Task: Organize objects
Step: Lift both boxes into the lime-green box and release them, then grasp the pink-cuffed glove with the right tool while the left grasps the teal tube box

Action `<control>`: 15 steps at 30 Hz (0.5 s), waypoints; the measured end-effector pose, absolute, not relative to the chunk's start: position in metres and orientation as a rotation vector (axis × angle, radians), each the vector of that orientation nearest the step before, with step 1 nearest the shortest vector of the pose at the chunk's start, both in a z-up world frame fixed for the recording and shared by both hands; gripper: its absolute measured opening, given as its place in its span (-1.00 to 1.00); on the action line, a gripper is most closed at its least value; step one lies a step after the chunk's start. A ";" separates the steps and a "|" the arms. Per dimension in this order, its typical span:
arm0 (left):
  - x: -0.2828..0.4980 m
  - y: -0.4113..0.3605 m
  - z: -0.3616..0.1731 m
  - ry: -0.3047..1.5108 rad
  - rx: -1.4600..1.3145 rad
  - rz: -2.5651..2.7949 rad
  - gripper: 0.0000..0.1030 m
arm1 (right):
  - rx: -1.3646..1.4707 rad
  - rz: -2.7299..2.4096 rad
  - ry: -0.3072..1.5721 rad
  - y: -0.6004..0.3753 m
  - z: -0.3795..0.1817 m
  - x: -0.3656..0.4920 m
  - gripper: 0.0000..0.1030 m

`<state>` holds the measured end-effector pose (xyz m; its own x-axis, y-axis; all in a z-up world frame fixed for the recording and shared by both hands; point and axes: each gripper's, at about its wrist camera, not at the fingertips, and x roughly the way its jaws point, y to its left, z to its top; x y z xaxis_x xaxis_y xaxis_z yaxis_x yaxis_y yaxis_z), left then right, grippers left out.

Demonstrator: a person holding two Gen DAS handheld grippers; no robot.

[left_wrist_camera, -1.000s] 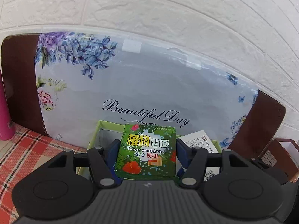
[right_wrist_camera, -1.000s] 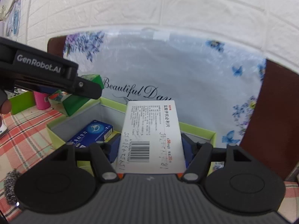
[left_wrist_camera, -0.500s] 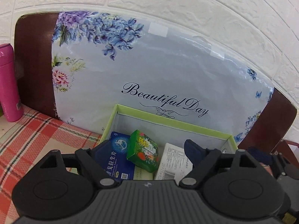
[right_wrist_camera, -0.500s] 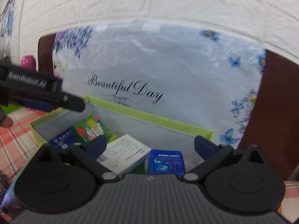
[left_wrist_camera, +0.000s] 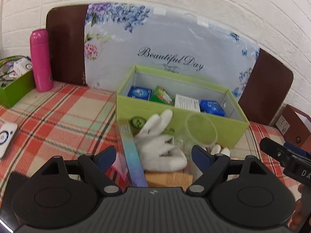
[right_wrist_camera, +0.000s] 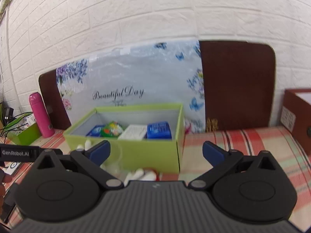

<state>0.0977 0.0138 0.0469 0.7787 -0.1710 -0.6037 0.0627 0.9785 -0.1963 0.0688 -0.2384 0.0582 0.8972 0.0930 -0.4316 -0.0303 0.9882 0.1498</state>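
A lime-green open box [left_wrist_camera: 194, 118] [right_wrist_camera: 147, 151] stands on the checked tablecloth. Inside lie a blue box [left_wrist_camera: 139, 93], a green floral box [left_wrist_camera: 162, 97] [right_wrist_camera: 112, 129], a white medicine box [left_wrist_camera: 187, 103] [right_wrist_camera: 133, 132] and another blue box [left_wrist_camera: 212, 106] [right_wrist_camera: 159, 130]. My left gripper [left_wrist_camera: 153, 155] is open and empty, pulled back in front of the box above a white glove [left_wrist_camera: 159, 143], a clear cup [left_wrist_camera: 201, 132] and a long pastel box [left_wrist_camera: 133, 155]. My right gripper [right_wrist_camera: 156, 153] is open and empty, in front of the box's right end.
A pink bottle [left_wrist_camera: 40, 60] [right_wrist_camera: 41, 114] and a green tray of small items [left_wrist_camera: 13, 85] stand at the left. A floral board [left_wrist_camera: 171, 48] leans on the brick wall behind. A brown box [right_wrist_camera: 297, 114] sits at the right. A white device [left_wrist_camera: 5, 137] lies far left.
A second ago the left gripper held the green floral box and the right held the white medicine box. Both were let go into the green box; both grippers opened and drew back.
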 end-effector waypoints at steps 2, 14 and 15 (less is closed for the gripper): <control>0.088 0.015 0.036 0.697 -0.180 -0.128 0.70 | 0.162 0.060 0.483 -0.237 0.047 0.052 1.00; 0.054 0.035 0.011 0.737 -0.237 -0.067 0.70 | 0.166 0.032 0.660 -0.200 -0.017 0.010 1.00; 0.053 0.036 0.013 0.732 -0.241 -0.063 0.70 | 0.165 0.037 0.667 -0.195 -0.019 0.011 1.00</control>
<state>0.0529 0.0364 0.0125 0.7433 -0.1408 -0.6540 -0.0267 0.9706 -0.2393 0.0112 -0.1951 -0.0191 0.7858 0.0869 -0.6123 0.0189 0.9862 0.1643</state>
